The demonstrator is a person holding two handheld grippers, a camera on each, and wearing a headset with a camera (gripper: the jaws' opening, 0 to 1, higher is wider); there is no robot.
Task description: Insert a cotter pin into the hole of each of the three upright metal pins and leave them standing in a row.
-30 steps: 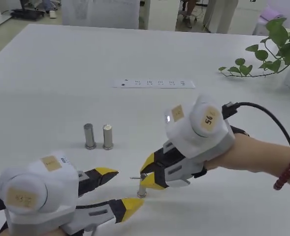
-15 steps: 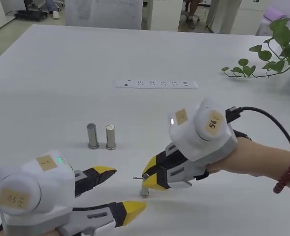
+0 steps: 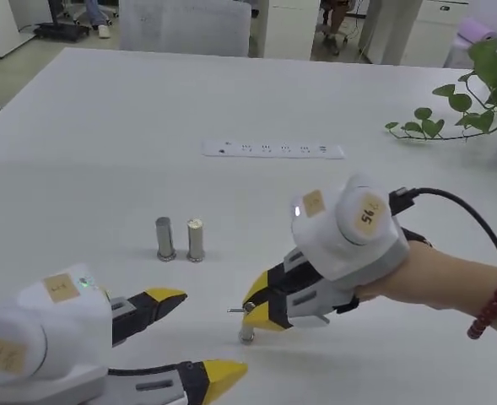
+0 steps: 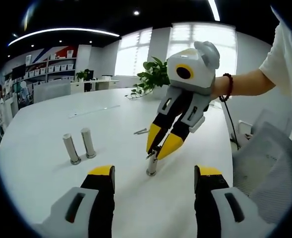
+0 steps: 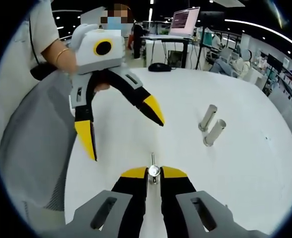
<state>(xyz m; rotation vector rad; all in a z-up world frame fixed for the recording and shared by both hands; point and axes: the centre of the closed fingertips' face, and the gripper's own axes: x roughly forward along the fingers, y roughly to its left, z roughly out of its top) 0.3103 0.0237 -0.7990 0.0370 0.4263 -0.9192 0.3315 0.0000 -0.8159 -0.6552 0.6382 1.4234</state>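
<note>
The white table (image 3: 105, 126) takes most of the head view. At its far right edge there is a green plant (image 3: 476, 93) with long leafy branches.

The right gripper (image 3: 252, 308) is held by a hand (image 3: 425, 274) with a red bead bracelet on the wrist, and a black cable goes out from its white body. Its yellow-tipped jaws point to the left and a little down, and they are pressed nearly together, pinching a thin cotter pin. The left gripper (image 3: 204, 333) is at the near left of the table. Its jaws are spread wide with nothing between them, and they point toward the tips of the right gripper. The two grippers are near each other but apart.

A white power strip (image 3: 273, 150) lies flat further back, near the middle of the table.

Two metal pins (image 3: 164, 239) (image 3: 196, 240) stand upright just beside each other, to the left of the right gripper and well apart from it. The third metal pin (image 3: 246, 333) stands upright directly under the tips of the right gripper. In the left gripper view it is seen between the open left jaws but further ahead, not touched by them.

The cotter pin (image 3: 238, 310) sticks out to the left from the right jaws, at the top of the third metal pin. If it is already in the hole, I cannot tell.
</note>
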